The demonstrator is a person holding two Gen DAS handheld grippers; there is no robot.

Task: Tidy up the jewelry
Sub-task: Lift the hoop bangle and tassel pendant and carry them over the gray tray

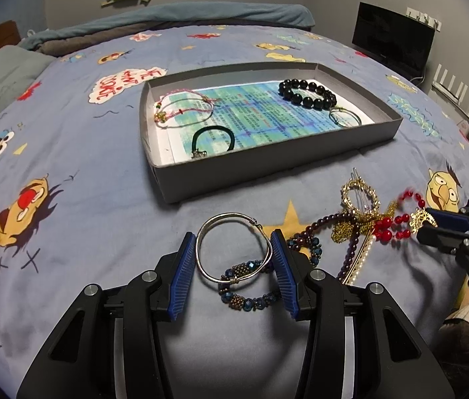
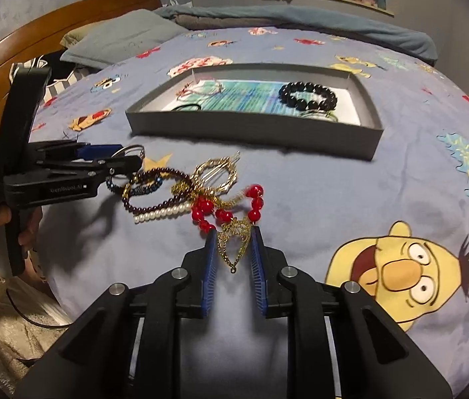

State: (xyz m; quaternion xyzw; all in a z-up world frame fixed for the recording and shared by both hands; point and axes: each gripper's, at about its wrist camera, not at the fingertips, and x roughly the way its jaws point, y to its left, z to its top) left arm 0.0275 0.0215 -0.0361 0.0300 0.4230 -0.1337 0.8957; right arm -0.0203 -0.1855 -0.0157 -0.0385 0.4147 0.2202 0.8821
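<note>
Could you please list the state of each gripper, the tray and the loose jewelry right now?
left gripper: shut on silver bangle
right gripper: shut on gold pendant
gray tray: open, holds bracelets
red bead string: tangled in pile

A home bedroom: cartoon-print bedspread (image 2: 334, 173), pillow (image 2: 118, 40), wooden headboard (image 2: 35, 33).

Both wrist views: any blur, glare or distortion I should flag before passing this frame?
Left wrist view: strong fisheye bend, dark corners; the red bead necklace at the right claw is motion-smeared, glare whitens the grey box lining. Right wrist view: same bend; box contents soft, gold pendant between the fingers sharp, hard claw shadows on the bedspread.
</note>
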